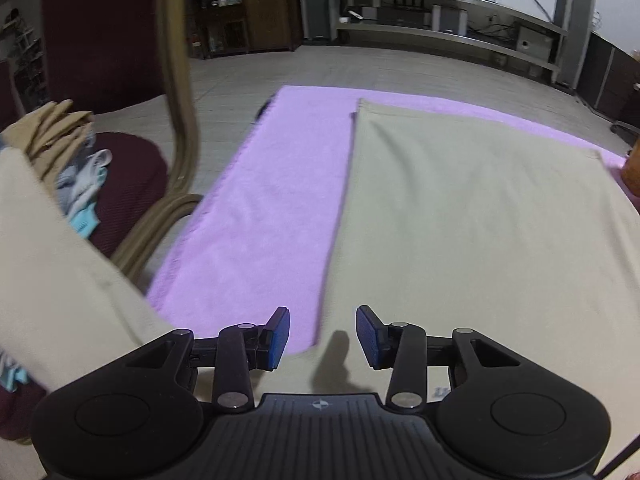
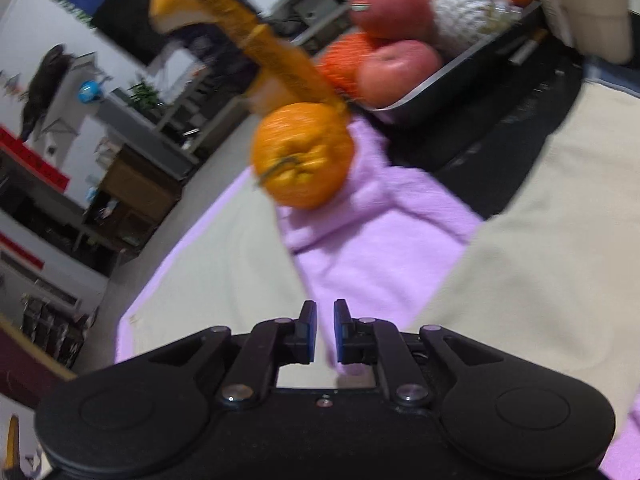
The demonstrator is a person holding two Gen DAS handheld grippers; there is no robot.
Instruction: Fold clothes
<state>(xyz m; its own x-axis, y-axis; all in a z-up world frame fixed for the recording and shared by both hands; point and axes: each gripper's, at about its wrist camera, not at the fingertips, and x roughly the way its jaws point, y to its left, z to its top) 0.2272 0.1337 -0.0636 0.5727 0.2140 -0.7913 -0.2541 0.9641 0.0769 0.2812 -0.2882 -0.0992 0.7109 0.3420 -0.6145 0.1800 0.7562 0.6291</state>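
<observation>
A beige garment (image 1: 460, 220) lies spread flat on a purple towel (image 1: 260, 208). My left gripper (image 1: 324, 336) hovers just above the garment's near left edge. It is open, with nothing between its blue pads (image 1: 370, 336). In the right wrist view the same garment (image 2: 224, 272) lies at the left on the purple towel (image 2: 380, 248). My right gripper (image 2: 325, 332) sits over the garment's edge. Its jaws stand a narrow gap apart, and I see nothing gripped between them. More beige cloth (image 2: 540, 248) fills the right side.
A chair with a maroon cushion (image 1: 132, 184) holds a pile of clothes (image 1: 76, 160) at the left, with a wooden frame (image 1: 180, 80). An orange (image 2: 304, 156), a yellow-orange toy (image 2: 240, 28) and a dark tray (image 2: 452, 80) holding fruit stand beyond the right gripper.
</observation>
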